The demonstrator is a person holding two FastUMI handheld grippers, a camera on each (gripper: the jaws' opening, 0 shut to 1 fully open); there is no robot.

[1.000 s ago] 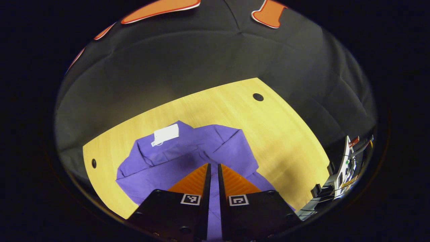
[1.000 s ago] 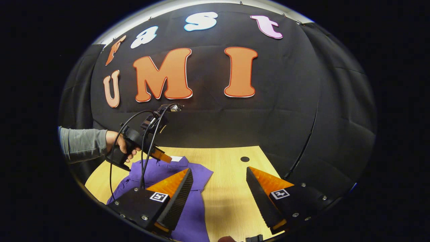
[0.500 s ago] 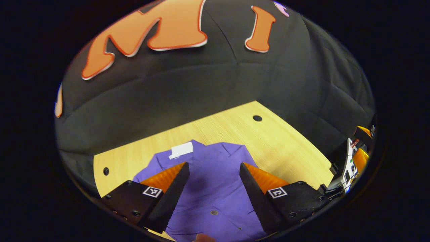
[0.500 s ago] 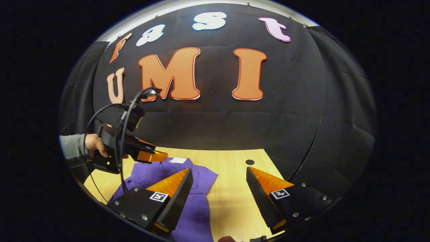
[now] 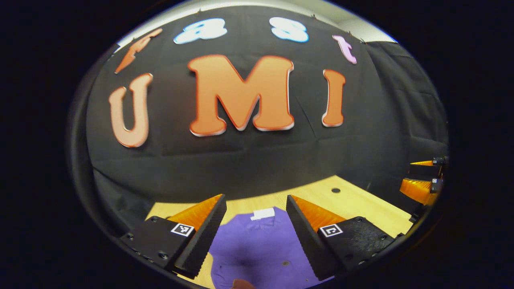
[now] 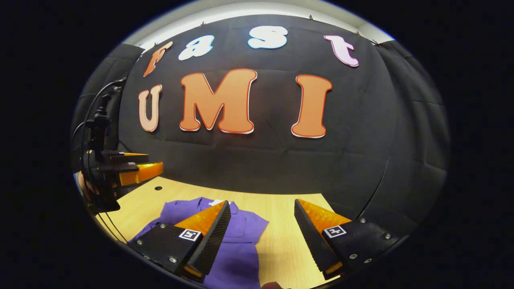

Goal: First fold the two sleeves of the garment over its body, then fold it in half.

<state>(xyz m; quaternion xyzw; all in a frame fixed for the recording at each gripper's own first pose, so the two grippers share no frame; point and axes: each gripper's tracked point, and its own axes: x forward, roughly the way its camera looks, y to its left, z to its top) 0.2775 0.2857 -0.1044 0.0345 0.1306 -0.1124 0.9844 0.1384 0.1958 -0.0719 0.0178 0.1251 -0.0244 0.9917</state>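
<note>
- Garment [image 5: 257, 249] (purple, white tag [image 5: 263, 214] at the collar) lies on the table [image 6: 281, 208].
- Left hand-held gripper [image 5: 257, 237] hovers above it, jaws wide, empty.
- Right hand-held gripper [image 6: 263, 237] likewise gapes, holding nothing.

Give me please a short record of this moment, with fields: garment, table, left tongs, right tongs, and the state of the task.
garment: purple garment, lying on the table, white tag at its far end
table: light wood table with a dark hole
left tongs: left tongs open, above the garment, holding nothing
right tongs: right tongs open, holding nothing
task state: cannot tell how far the folding is; neither tongs grips cloth
</note>
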